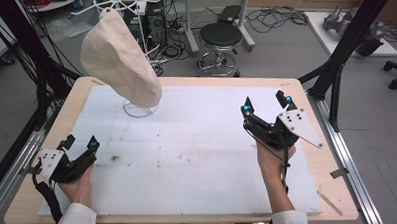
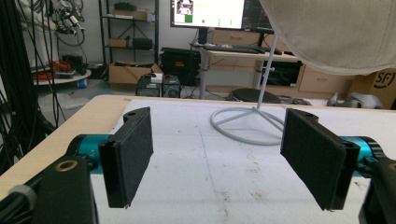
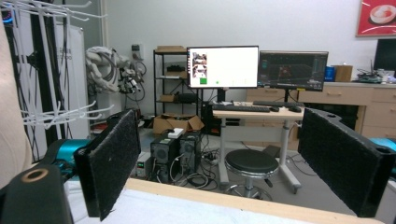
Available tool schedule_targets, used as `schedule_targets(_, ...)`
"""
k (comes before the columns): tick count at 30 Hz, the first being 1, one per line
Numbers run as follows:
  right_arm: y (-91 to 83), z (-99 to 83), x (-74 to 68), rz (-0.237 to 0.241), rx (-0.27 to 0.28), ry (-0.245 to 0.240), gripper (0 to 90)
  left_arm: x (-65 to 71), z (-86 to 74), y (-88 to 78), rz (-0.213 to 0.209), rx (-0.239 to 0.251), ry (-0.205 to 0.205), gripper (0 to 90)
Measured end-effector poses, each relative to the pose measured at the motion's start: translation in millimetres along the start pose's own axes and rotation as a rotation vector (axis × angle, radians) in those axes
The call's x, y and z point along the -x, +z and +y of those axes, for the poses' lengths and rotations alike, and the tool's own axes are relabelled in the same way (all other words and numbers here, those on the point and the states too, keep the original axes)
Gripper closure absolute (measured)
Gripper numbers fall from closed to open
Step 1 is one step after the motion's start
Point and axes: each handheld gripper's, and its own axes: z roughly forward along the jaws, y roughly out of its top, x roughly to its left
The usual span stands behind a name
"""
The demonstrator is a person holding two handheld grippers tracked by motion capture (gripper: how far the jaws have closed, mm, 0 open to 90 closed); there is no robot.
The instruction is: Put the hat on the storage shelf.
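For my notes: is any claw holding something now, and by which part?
Nothing is held. The left claw and the right claw are both open above the white board, with nothing between their jaws.

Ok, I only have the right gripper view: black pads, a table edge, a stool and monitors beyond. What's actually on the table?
Observer: A white wire stand at the far left of the white mat, with a beige cloth bag hanging from it.
Operator: Is the left gripper anywhere near it?
Observer: No, the left gripper sits at the mat's near left edge, well short of the stand, jaws open and pointed at the stand's ring base.
Operator: And mine, relative to the table?
Observer: The right gripper is raised over the mat's right side, jaws open and empty.
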Motion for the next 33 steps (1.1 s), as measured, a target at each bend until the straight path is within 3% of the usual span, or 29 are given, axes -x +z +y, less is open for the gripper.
schedule_targets(10, -12.4, -14.3, 11.8, -0.030, -0.022, 0.011, 12.2, 0.5, 0.1, -0.1, 0.000, -0.001, 0.002, 25.4)
schedule_targets(19, -22.2, -37.9, 19.8, -0.055, -0.062, 0.015, 12.2, 0.8, 0.1, 0.0, -0.001, -0.003, 0.003, 25.4)
schedule_targets(33, -32.4, -60.2, 26.8, -0.084, -0.097, 0.039, 12.2, 1.9, -0.1, 0.6, -0.004, -0.003, 0.003, 25.4)
